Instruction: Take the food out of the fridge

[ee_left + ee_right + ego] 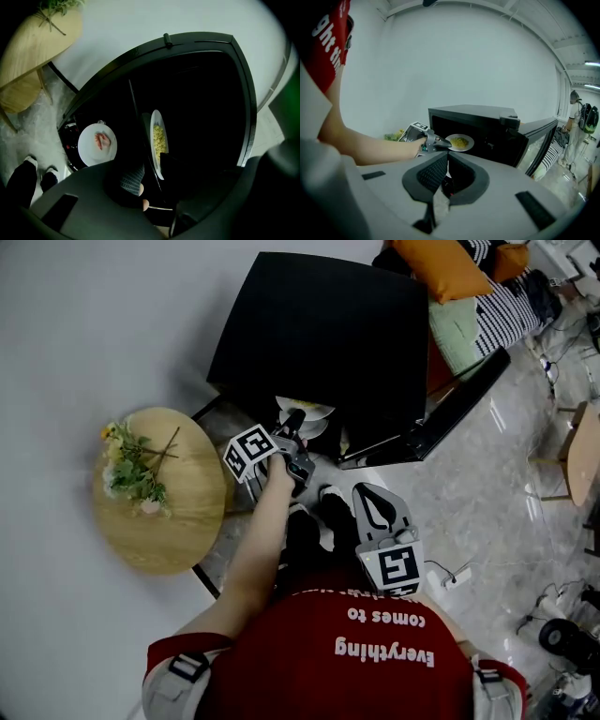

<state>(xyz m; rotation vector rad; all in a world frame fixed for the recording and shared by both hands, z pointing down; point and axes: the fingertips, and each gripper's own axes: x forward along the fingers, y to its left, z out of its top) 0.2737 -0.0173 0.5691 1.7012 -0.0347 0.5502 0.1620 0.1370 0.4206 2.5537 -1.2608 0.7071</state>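
Both sets of fingers are out, but only one has work. Nearest me, my right gripper point(446, 157) hangs clear of the job, its fingers pressed together on nothing. Ahead of it, my left gripper point(151, 171) reaches into the open fridge point(309, 324), turned on its side with its fingers spread. The near rim of the plate of yellow food point(158, 140) lies between them, not yet pinched.

To do this well, I judge I should slide in a little deeper so the pads take a full bite of rim, one above and one below. Then I close firmly and draw the plate straight out, holding it flat so the food doesn't spill.

Further in, lower down, a second plate point(97, 144) with something red waits its turn. Beside the fridge, the round wooden bench point(164, 521) with flowers looks a likely landing place.
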